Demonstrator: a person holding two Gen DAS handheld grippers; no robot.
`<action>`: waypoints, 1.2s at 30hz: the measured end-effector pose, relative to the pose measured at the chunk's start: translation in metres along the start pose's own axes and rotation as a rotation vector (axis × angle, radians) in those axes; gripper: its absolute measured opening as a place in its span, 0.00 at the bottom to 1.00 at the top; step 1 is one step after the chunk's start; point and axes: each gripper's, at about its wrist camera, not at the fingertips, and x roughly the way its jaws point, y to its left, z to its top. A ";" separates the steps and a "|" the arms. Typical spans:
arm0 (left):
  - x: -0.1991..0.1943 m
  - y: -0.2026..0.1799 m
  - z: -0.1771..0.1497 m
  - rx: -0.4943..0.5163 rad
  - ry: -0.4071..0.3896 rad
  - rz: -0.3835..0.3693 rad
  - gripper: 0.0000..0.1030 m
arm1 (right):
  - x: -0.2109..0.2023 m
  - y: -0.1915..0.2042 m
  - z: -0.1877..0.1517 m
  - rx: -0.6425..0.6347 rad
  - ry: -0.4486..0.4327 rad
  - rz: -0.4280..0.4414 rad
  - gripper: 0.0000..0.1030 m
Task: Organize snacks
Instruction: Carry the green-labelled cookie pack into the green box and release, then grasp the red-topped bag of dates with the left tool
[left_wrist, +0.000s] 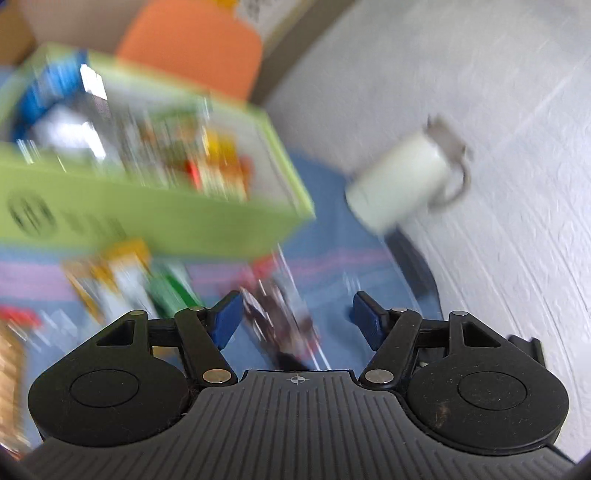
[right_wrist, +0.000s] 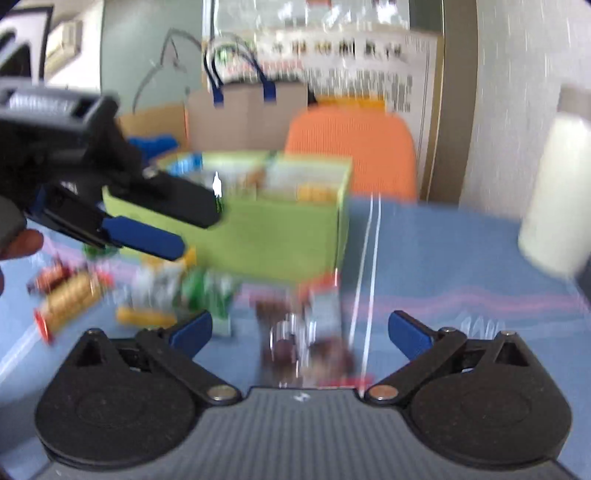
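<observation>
Snack packet (right_wrist: 306, 332) with a dark print lies flat on the blue cloth (right_wrist: 443, 251), in front of the green box (right_wrist: 266, 236). Right gripper (right_wrist: 299, 328) jaws wide apart, the packet between them, untouched. Left gripper (left_wrist: 295, 317) half open, nothing gripped.

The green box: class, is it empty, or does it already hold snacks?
It already holds snacks. In both wrist views the green box is open-topped, with several colourful packets showing inside; blur hides what they are.

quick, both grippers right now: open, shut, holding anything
left gripper: open, holding nothing.
right gripper: open wide, holding nothing; a dark snack packet lies on the cloth beyond the jaws.
</observation>
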 end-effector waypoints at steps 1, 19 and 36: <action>0.013 -0.001 -0.004 -0.029 0.045 0.012 0.42 | 0.003 0.001 -0.002 -0.010 0.008 0.008 0.97; 0.042 -0.010 -0.025 -0.001 0.102 0.179 0.43 | -0.007 0.053 -0.008 -0.166 0.079 0.165 0.99; -0.038 -0.001 -0.100 -0.010 0.035 0.213 0.48 | -0.040 0.117 -0.048 -0.095 0.050 0.140 0.99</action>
